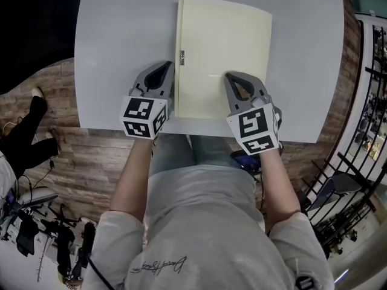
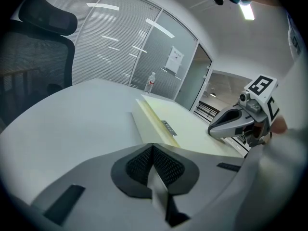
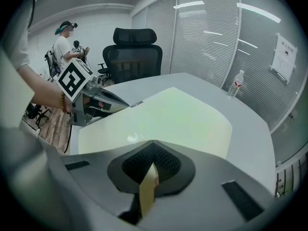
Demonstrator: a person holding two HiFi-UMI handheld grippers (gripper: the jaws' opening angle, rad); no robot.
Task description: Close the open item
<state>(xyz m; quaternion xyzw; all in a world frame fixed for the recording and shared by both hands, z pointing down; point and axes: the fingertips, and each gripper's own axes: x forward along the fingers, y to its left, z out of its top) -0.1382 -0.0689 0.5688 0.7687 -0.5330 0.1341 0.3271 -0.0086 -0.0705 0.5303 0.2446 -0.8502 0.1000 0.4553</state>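
Observation:
A pale yellow folder (image 1: 222,56) lies flat on the white table (image 1: 121,47), cover down, with a small metal clasp (image 1: 181,57) on its left edge. My left gripper (image 1: 162,70) rests on the table just left of the folder's near left edge, jaws shut and empty. My right gripper (image 1: 233,78) sits on top of the folder's near part, jaws shut with nothing held. The left gripper view shows the folder (image 2: 185,124) edge-on with the clasp (image 2: 168,128) and the right gripper (image 2: 236,121). In the right gripper view the cover (image 3: 178,114) spreads ahead, the left gripper (image 3: 96,102) at left.
A water bottle (image 3: 236,84) stands at the table's far side. A black office chair (image 3: 134,54) is beyond the table, and a person (image 3: 65,40) stands farther back. The table's near edge (image 1: 199,135) runs just under both grippers. Wooden floor and gear lie to the left.

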